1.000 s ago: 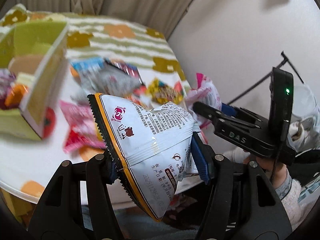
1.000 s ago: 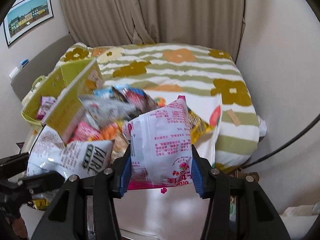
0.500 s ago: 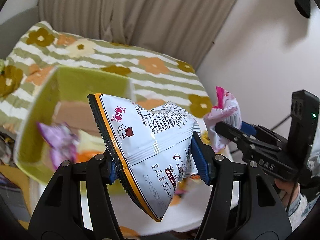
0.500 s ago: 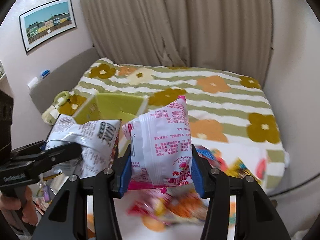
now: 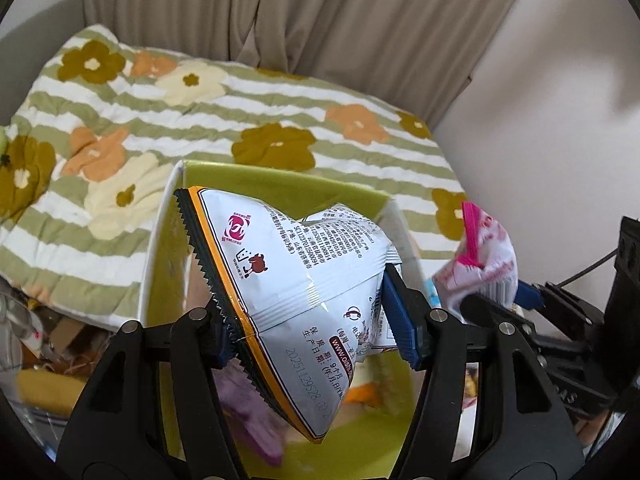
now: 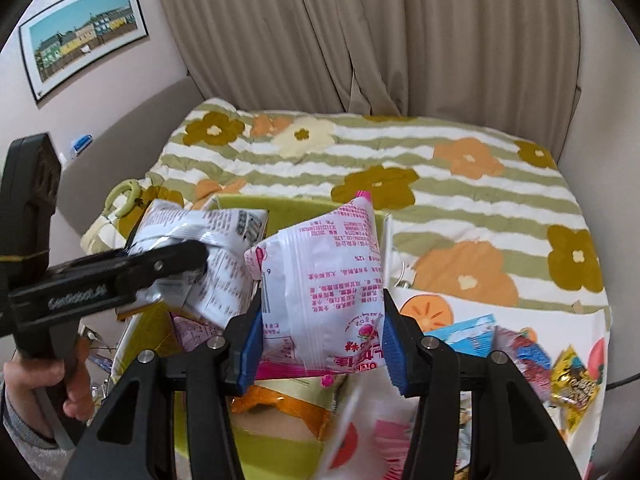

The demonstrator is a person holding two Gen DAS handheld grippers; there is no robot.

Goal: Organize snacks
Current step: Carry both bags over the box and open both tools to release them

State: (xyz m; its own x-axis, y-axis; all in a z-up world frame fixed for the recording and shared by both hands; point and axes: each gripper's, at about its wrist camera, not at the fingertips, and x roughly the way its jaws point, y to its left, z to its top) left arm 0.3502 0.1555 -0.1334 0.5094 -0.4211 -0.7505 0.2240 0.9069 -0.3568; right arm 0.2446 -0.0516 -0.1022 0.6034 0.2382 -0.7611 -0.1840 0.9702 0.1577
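My left gripper is shut on a white snack bag with an orange and black edge and holds it above the open yellow-green box. My right gripper is shut on a white and pink snack bag, also over the yellow-green box. The left gripper with its white bag shows at the left of the right wrist view. The right gripper's pink bag shows at the right of the left wrist view. The box holds several snacks, among them a purple packet and an orange packet.
Loose snack packets lie on the white cloth with persimmon prints to the right of the box. A flowered striped quilt covers the bed behind. Curtains and a wall stand at the back. Clutter lies at the left below the bed.
Both grippers, still holding their bags, have moved left from over the loose snacks to above the yellow-green box, which now lies directly below them.
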